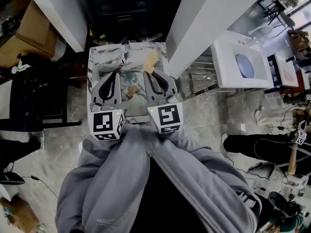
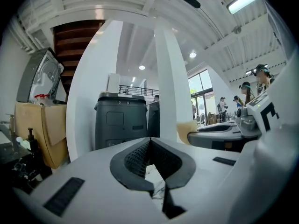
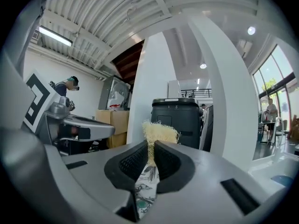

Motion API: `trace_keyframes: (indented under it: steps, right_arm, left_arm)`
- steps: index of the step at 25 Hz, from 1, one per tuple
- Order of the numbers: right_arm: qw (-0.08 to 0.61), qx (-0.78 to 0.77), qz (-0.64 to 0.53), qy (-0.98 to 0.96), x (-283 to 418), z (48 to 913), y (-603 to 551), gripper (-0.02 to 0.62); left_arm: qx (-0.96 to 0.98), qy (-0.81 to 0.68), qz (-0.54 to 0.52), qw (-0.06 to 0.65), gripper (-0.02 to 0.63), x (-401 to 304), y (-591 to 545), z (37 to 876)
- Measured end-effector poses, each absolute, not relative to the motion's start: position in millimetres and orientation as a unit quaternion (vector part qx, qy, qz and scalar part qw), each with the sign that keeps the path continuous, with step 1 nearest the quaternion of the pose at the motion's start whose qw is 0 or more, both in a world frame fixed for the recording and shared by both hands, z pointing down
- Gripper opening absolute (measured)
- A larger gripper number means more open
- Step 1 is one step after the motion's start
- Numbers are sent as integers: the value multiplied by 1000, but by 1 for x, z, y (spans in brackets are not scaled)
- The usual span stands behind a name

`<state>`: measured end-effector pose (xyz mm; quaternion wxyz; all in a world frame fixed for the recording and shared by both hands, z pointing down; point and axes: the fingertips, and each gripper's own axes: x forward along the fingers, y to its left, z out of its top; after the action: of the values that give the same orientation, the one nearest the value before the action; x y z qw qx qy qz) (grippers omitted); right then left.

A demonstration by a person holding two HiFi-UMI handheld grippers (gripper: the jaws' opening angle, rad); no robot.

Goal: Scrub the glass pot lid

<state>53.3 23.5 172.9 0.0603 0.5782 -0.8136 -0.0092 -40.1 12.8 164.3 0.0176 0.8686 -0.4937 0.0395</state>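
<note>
Plainly, the scrubbing is not in hand at this moment. The marble-patterned surface [image 1: 104, 57] lies below and in front of the person, and both claws are held above it, side by side. Between them, down on the surface, sits a pale roundish shape with a brownish knob, which I take to be the glass pot lid [image 1: 130, 84]; it is too small and too covered to be sure.

The left claw [image 1: 118, 74] is clenched on nothing: its dark pads meet with only air and a sliver of the surface showing past them. The right claw [image 1: 147, 74] is clamped on a tan fibrous scrubber [image 1: 151, 61], whose tuft stands out beyond the tips.

My judgement is that the tool is ready but not on the glass. The scrubber has to come down onto the lid, the left claw probably has to steady it, and the rubbing itself is left to do. Whether any was done, the pictures do not say; no suds or water show.

Only the head view shows the lid's place and the 2 claws together. The left gripper view [image 2: 150, 141] settles that this claw is empty. The right gripper view [image 3: 150, 146] shows the scrubber [image 3: 160, 132] pinched between the pads. Both look level across the room at a dark grey bin [image 2: 120, 120], so neither shows the lid.
</note>
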Motion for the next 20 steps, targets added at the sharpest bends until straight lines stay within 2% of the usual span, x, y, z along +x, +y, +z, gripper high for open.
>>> trace_keyframes:
  steps: [20]
  right_arm:
    - [75, 600, 1, -797, 14, 201, 20, 54]
  left_arm:
    - [886, -460, 51, 29, 14, -77, 3, 196]
